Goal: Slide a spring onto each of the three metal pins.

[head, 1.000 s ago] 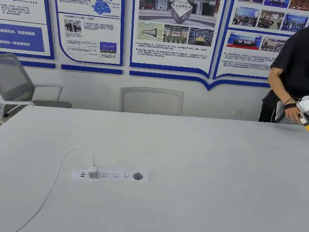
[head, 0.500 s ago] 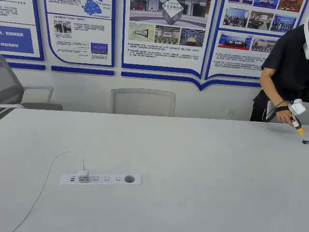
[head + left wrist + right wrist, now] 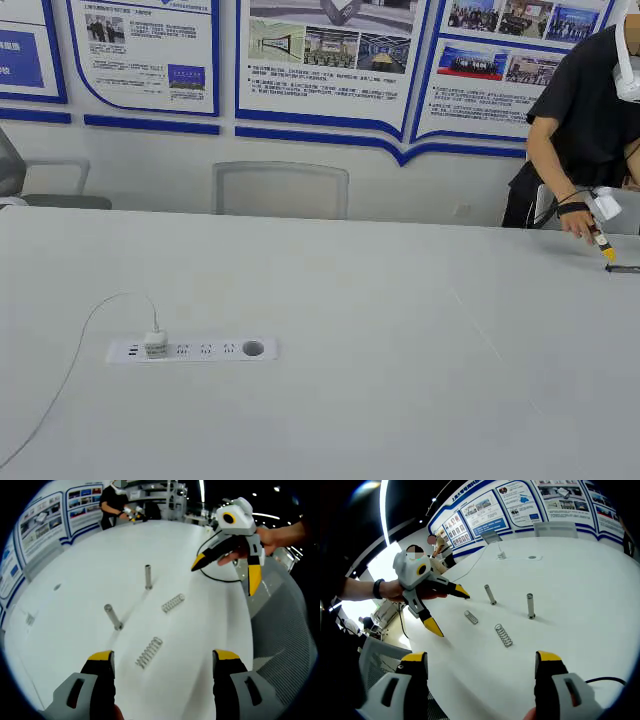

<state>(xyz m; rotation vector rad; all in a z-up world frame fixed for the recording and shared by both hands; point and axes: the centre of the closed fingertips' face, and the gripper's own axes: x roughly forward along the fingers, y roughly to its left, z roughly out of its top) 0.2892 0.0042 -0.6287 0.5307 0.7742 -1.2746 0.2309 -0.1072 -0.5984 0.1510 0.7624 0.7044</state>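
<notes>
Left gripper view has my grey, yellow-tipped left gripper [image 3: 164, 656] low over the broad white tabletop [image 3: 75, 570], its jaws spread wide with nothing between them. Ahead of it two short round-headed metal pins stand upright and apart from each other, the nearer pin [image 3: 112, 616] and the farther pin [image 3: 148, 576]. Two silver coil springs lie flat on the table. The nearer spring [image 3: 149, 652] sits just ahead of my jaws and the farther spring [image 3: 173, 603] is off to the right of the pins, and neither spring touches a pin. My right gripper [image 3: 224, 577] hangs above the table's right edge, also wide open and holding nothing.

From the right gripper view I see the same pins and springs between my two grippers.

My head view faces away across the table, toward a white recessed power strip [image 3: 190, 350] with a small white charger [image 3: 155, 343] plugged in. Behind the table are a grey mesh chair [image 3: 280, 190] and blue-bordered wall posters [image 3: 320, 60]. A person in a black top [image 3: 585, 100] is working at the far right corner.
</notes>
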